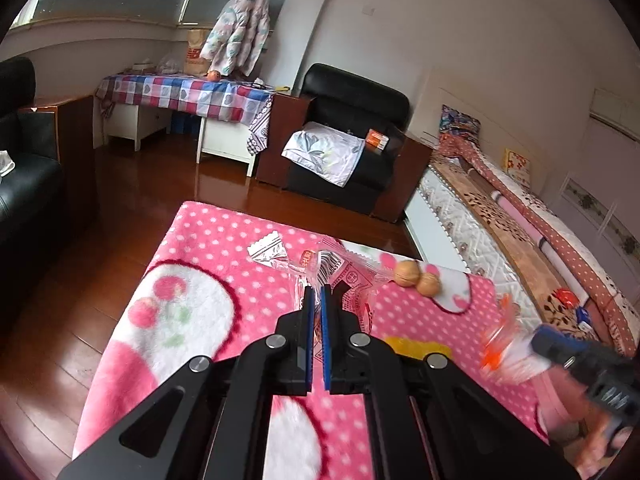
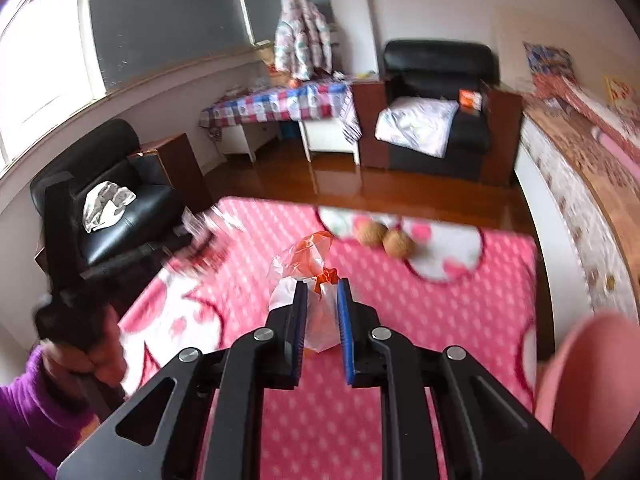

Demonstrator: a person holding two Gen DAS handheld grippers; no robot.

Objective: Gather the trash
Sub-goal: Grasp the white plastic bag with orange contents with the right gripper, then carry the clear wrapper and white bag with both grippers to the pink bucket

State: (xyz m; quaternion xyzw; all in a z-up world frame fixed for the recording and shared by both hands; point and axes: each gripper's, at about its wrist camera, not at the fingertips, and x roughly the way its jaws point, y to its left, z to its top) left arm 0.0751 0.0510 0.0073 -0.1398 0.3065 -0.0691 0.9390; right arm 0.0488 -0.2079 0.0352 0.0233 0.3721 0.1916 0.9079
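My left gripper (image 1: 318, 292) is shut on a clear plastic wrapper (image 1: 340, 270) with red print and a silvery crinkled end, held just above a pink dotted blanket (image 1: 224, 248). My right gripper (image 2: 322, 292) is shut on a crumpled orange and clear plastic bag (image 2: 310, 256), its pads pressing the bag's sides. The left wrist view shows that bag (image 1: 502, 344) blurred at the right, in the right gripper (image 1: 538, 342). Two walnuts (image 1: 416, 277) lie on the blanket beyond both grippers. In the right wrist view the left gripper (image 2: 182, 238) is at the left, held by a hand with a purple sleeve (image 2: 24, 396).
A pink rounded object (image 2: 592, 380) fills the near right corner. A bed (image 1: 520, 232) with patterned bedding runs along the right of the blanket. Black armchairs (image 1: 348, 140) (image 2: 116, 208) and a table with a checked cloth (image 1: 180, 92) stand across a brown wooden floor (image 1: 132, 192).
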